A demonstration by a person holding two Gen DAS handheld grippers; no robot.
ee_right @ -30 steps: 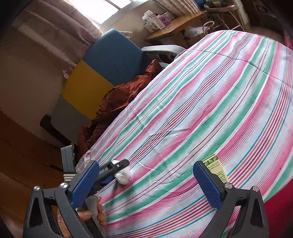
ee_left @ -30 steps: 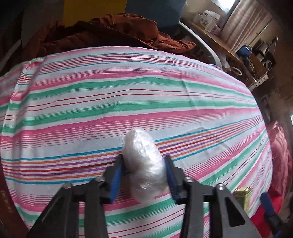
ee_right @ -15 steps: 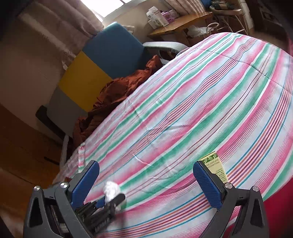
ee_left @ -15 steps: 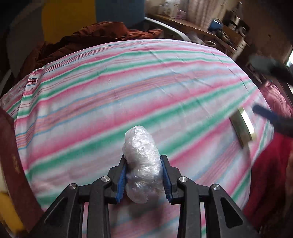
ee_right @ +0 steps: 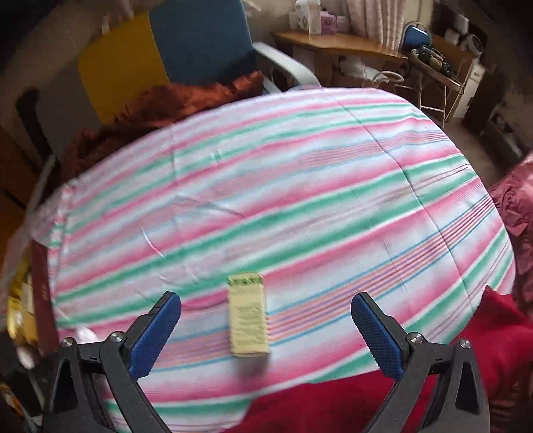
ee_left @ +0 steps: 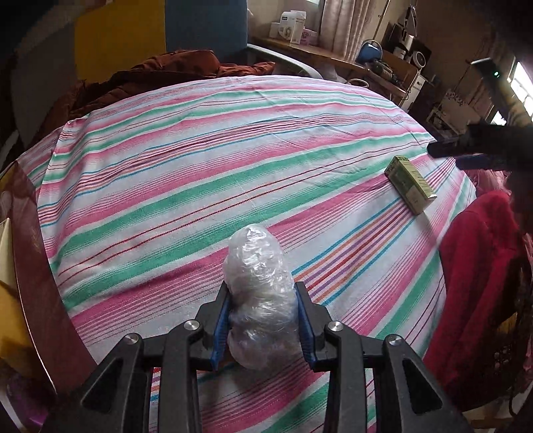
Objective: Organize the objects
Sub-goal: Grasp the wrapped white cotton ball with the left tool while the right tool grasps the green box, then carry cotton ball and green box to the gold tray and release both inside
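Observation:
My left gripper [ee_left: 261, 319] is shut on a clear crumpled plastic wrap bundle [ee_left: 258, 283], held upright above the near edge of the striped cloth [ee_left: 216, 160]. A small yellow-green box [ee_left: 409, 183] lies flat on the cloth at the right. In the right wrist view the same box [ee_right: 248, 314] lies just ahead of my right gripper [ee_right: 266, 319], in line with the gap between its wide-open blue pads [ee_right: 155, 328]. The right gripper also shows dark at the right edge of the left wrist view [ee_left: 466, 153].
A rust-brown garment [ee_left: 160, 76] is heaped at the cloth's far edge before a blue and yellow chair [ee_left: 160, 30]. Red fabric [ee_left: 473, 283] lies off the right edge. A cluttered wooden desk [ee_left: 333, 56] stands behind. A brown board [ee_left: 36, 266] borders the left.
My left gripper has closed tighter on the wrap bundle and swung its view right. My right gripper has turned to face the box, which now sits centred between its open jaws.

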